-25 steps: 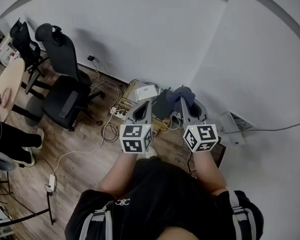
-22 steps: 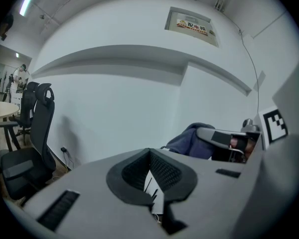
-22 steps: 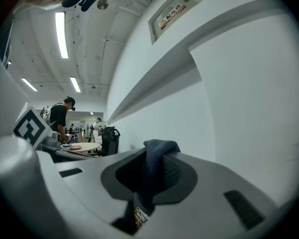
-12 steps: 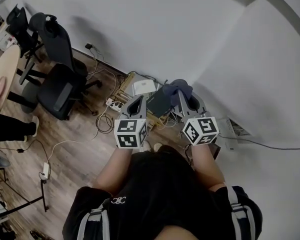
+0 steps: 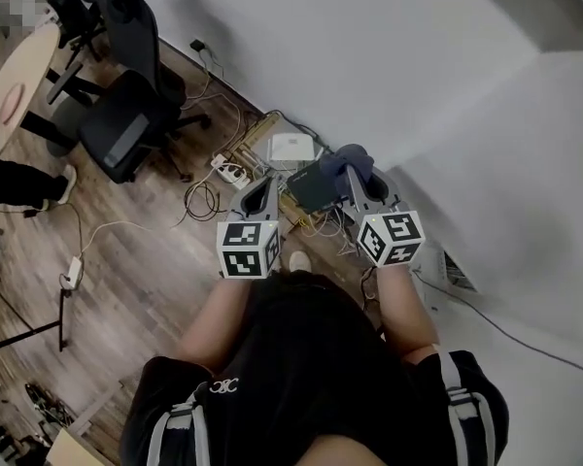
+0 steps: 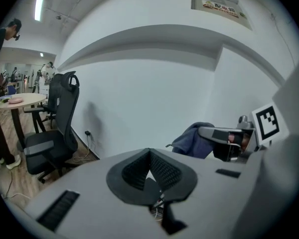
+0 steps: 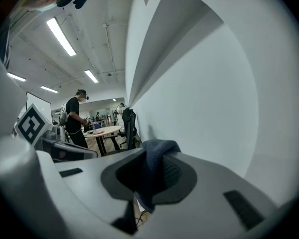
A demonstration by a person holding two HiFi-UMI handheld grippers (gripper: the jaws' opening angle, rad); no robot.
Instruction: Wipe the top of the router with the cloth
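A white router (image 5: 291,149) and a dark flat box (image 5: 316,185) lie on a low wooden rack by the wall, among cables. My right gripper (image 5: 354,177) is shut on a dark blue cloth (image 5: 350,162), which bunches over its tips above the dark box. In the right gripper view the cloth (image 7: 154,156) hangs down between the right gripper's (image 7: 150,159) pads. My left gripper (image 5: 269,186) hangs beside it, left of the dark box, shut with nothing in it. The left gripper view shows that gripper (image 6: 149,157) with its pads meeting, and the cloth (image 6: 193,140) to the right.
Two black office chairs (image 5: 126,124) stand at the left near a round table (image 5: 10,95). A power strip (image 5: 229,172) and loose cables lie on the wood floor beside the rack. White walls meet in a corner behind it, with a vent (image 5: 458,271) low on the right.
The head view has swung, so the chairs and rack sit higher and further left. Both grippers stay side by side over the rack, the right still holding the cloth.
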